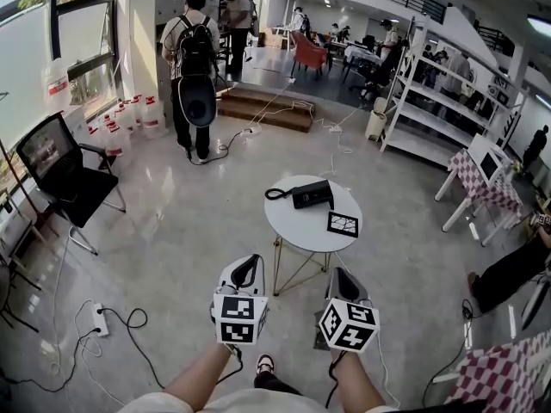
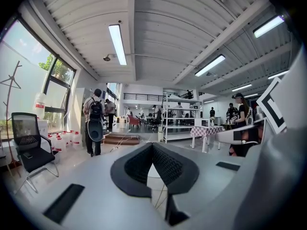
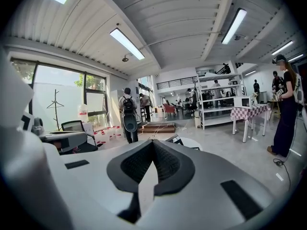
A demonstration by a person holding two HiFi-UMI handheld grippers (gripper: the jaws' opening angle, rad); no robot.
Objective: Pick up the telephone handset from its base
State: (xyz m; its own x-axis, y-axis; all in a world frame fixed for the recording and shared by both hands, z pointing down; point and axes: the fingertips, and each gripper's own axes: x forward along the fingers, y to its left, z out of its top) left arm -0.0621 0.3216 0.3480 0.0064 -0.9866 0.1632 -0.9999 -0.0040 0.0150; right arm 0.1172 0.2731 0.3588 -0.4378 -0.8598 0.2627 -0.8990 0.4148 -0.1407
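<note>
Nearest, on the near side of the round table (image 1: 297, 228): left gripper (image 1: 246, 269) and right gripper (image 1: 343, 282), side by side, each with its marker cube toward the camera. Left gripper (image 2: 152, 146) closed in its own view, dark ribbed pads meeting at the tips, nothing between them. Right gripper (image 3: 153, 144) likewise closed on nothing, pads touching at the tips. Both pointed toward the table, short of its near rim, touching nothing on it.

Beyond the jaws, on the far half of the table: black telephone (image 1: 312, 194), well apart from both grippers, roughly ahead of the gap between the two. Handset and base one dark block at this size, not to be told apart. Coiled cord (image 1: 277, 194) looped off the telephone's left end, lying on the tabletop. Closer to the grippers, toward the table's near right edge: a black-and-white marker card (image 1: 343, 224), flat, near the telephone but not touching it. In the right gripper view, a dark corner of the telephone (image 3: 173, 139) just above the closed pads, with the white table rim (image 3: 191, 143) to its right.

Left of the table, well apart: black office chair (image 1: 67, 175) by the window. Beyond the table: a person with a backpack (image 1: 194, 58), back turned, near a low wooden step (image 1: 265, 108). Right of the table: white shelving (image 1: 435, 101) and a checked-cloth table (image 1: 482, 183).
</note>
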